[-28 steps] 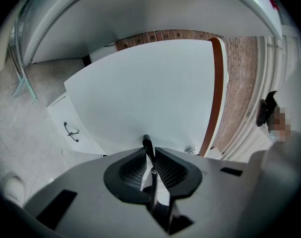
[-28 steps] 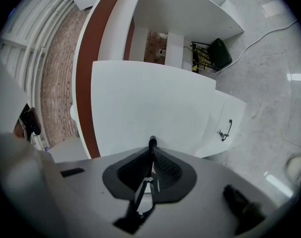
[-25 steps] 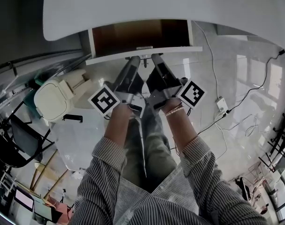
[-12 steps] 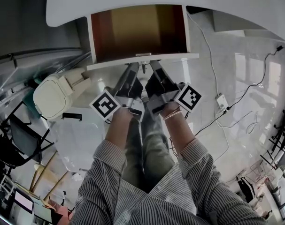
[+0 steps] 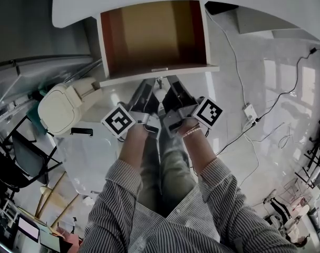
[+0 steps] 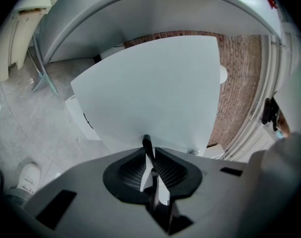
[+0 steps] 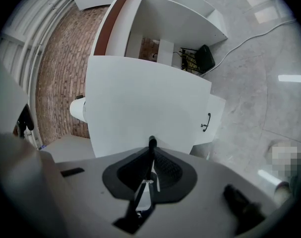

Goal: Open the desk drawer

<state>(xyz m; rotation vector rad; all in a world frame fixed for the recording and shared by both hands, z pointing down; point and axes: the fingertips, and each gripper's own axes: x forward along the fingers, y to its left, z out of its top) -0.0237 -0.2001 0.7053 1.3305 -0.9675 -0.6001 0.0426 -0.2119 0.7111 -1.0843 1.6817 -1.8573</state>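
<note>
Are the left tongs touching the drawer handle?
Touching. Left gripper view shows the left tongs clamped on both sides of the dark drawer handle.

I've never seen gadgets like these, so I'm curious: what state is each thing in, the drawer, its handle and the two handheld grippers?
drawer: open, pulled well out, nothing visible inside.
drawer handle: clamped from both sides by the two grippers.
left gripper: shut on the drawer handle.
right gripper: shut on the drawer handle.
</note>
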